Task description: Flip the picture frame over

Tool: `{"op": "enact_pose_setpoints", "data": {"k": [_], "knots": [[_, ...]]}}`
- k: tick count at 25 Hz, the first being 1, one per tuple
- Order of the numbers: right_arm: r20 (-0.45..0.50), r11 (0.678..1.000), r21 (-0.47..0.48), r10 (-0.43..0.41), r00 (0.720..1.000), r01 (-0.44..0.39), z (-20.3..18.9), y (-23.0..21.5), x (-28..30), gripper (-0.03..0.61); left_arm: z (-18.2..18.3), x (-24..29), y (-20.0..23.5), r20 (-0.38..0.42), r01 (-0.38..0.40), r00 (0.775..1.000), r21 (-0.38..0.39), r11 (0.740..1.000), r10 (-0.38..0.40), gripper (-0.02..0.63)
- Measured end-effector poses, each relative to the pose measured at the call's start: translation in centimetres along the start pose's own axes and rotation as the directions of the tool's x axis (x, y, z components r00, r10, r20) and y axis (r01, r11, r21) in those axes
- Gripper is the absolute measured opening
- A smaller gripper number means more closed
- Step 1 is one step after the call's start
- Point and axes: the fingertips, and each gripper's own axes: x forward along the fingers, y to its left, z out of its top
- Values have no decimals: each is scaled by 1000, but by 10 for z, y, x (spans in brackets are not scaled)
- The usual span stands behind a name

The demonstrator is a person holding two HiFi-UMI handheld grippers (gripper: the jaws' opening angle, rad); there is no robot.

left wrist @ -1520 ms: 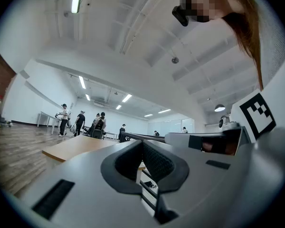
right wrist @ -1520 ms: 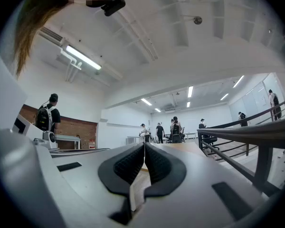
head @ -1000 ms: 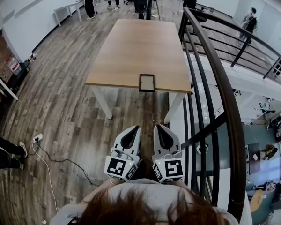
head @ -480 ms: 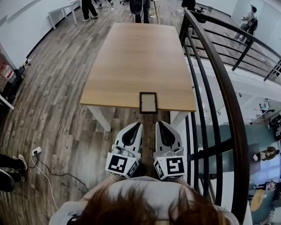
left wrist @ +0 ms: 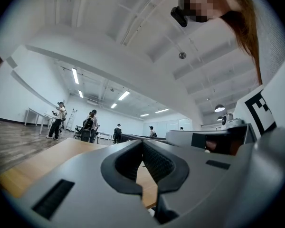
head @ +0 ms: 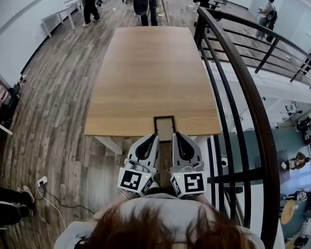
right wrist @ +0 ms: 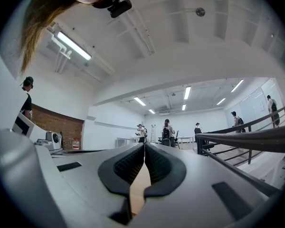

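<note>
1. While lying flat at lower centre, resting on the smooth wooden table's (head: 145, 71) near edge: dark-rimmed rectangular picture frame (head: 164, 128).
2. Hovering just below: left gripper (head: 153, 137), right gripper (head: 175, 135), ribbed pads (right wrist: 129, 165) pressing together, holding nothing.

Hidden / unreadable bits
Head view: picture frame (head: 165, 128) too small to tell which face is up. In both gripper views the jaws block it and only strips of table (head: 145, 82) show. Hands hidden under hair (head: 160, 230). People (head: 143, 1) at far end too small to make out.
</note>
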Motion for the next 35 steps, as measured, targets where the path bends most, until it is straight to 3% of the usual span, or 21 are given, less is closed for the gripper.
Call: {"op": "enact_pose_setpoints", "data": {"k": [5, 8, 11, 15, 18, 22, 25, 28, 30, 31, 33, 35], "knots": [[-24, 1000, 8, -7, 1000, 8, -12, -11, 4, 12, -9, 8, 7, -6, -18, 1000, -18, 1000, 17, 6], [-89, 992, -114, 37, 995, -47, -29, -6, 17, 12, -7, 13, 14, -3, -32, 999, -29, 999, 32, 6], [-189, 936, -328, 70, 979, -130, -60, 2, 28, 12, -11, 20, 25, -6, -58, 998, -37, 998, 58, 6], [-355, 857, -456, 74, 932, -242, -129, 2, 27, 14, -33, 20, 31, -48, -96, 995, -54, 994, 93, 6], [-473, 772, -517, 101, 875, -369, -184, 3, 24, 18, -49, 11, 37, -81, -137, 988, -64, 989, 131, 6], [-569, 656, -577, 103, 816, -486, -239, 2, 28, 130, -66, 1, 52, -117, -197, 975, -71, 978, 187, 6], [-607, 530, -648, 75, 791, -547, -272, -1, 31, 189, -75, -5, 56, -141, -224, 967, -74, 972, 212, 6], [-646, 368, -699, 41, 762, -613, -310, -4, 35, 254, -83, -7, 56, -159, -233, 963, -74, 970, 220, 6], [-649, 260, -730, 24, 760, -632, -325, -6, 40, 258, -87, -7, 57, -170, -235, 960, -69, 969, 221, 6], [-645, 224, -741, 23, 764, -632, -329, -5, 43, 258, -89, -8, 57, -176, -238, 959, -68, 969, 223, 6], [-626, 184, -763, 27, 779, -619, -332, -1, 48, 258, -91, -12, 58, -187, -245, 955, -66, 967, 229, 6], [-604, 183, -780, 30, 796, -598, -332, 3, 53, 256, -91, -15, 58, -190, -249, 954, -63, 966, 234, 6]]}}
